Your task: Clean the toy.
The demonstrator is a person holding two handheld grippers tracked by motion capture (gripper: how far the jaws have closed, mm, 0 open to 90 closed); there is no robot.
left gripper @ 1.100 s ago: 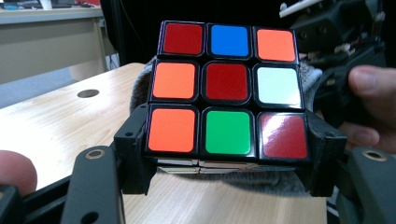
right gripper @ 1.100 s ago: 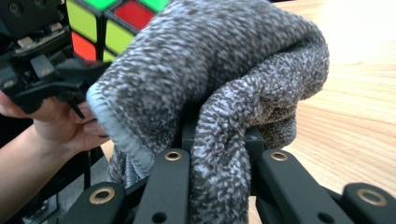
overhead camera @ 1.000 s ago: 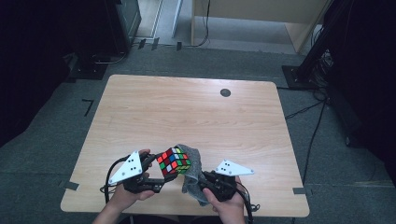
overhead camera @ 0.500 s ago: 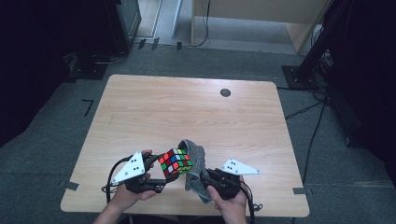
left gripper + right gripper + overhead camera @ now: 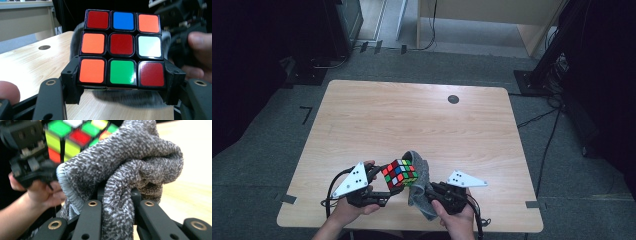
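Where the high view looks down on the counter [image 5: 362,115], the left hand-held gripper [image 5: 384,186] clamps a puzzle cube [image 5: 400,173] above the near edge; the right hand-held gripper [image 5: 426,192] pinches a grey cloth [image 5: 418,172] against the cube. Left gripper view: jaws closed on the cube's [image 5: 121,49] bottom row. Right gripper view: jaws tight on the bunched cloth [image 5: 130,172], cube [image 5: 72,138] behind.

1. A light wooden table [image 5: 412,120] with rounded corners stands on grey carpet [image 5: 562,165].
2. A small dark round cap [image 5: 453,99] sits in its top near the far edge.
3. Tape strips [image 5: 288,199] mark the carpet beside its near corners.
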